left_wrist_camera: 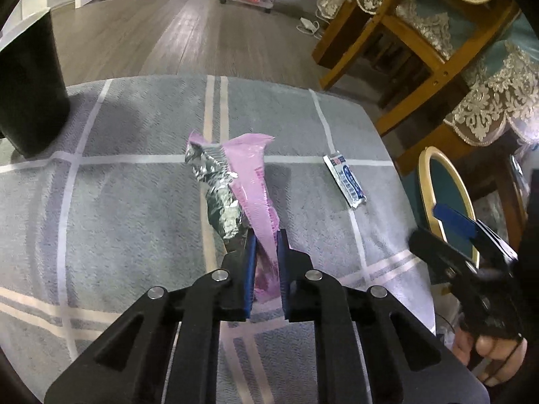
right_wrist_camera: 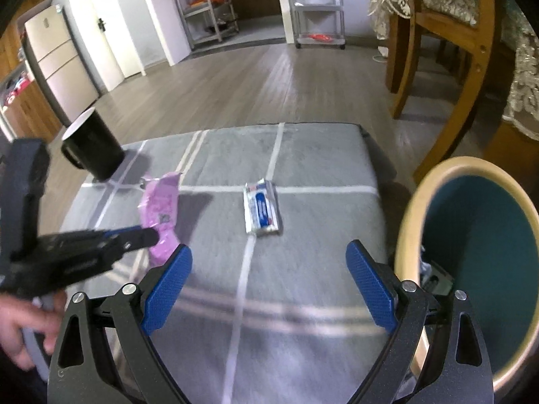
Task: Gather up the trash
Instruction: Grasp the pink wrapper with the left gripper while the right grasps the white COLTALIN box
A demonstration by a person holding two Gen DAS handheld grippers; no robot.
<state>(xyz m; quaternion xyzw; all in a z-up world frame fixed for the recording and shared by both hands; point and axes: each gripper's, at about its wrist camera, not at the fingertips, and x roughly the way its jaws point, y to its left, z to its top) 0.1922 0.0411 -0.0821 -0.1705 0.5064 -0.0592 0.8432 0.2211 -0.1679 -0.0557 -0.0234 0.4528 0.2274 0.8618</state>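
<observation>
A pink wrapper with a silver foil inside stands up from the grey checked cloth, and my left gripper is shut on its lower end. The same pink wrapper shows in the right wrist view, pinched by the left gripper. A small white and blue packet lies flat on the cloth ahead of my right gripper, which stands open and empty. The packet lies to the right of the pink wrapper. The right gripper shows at the right edge.
A black mug stands at the cloth's far left. A bin with a tan rim and teal inside stands beside the table on the right. Wooden chairs with lace covers stand behind it. A hand holds the left tool.
</observation>
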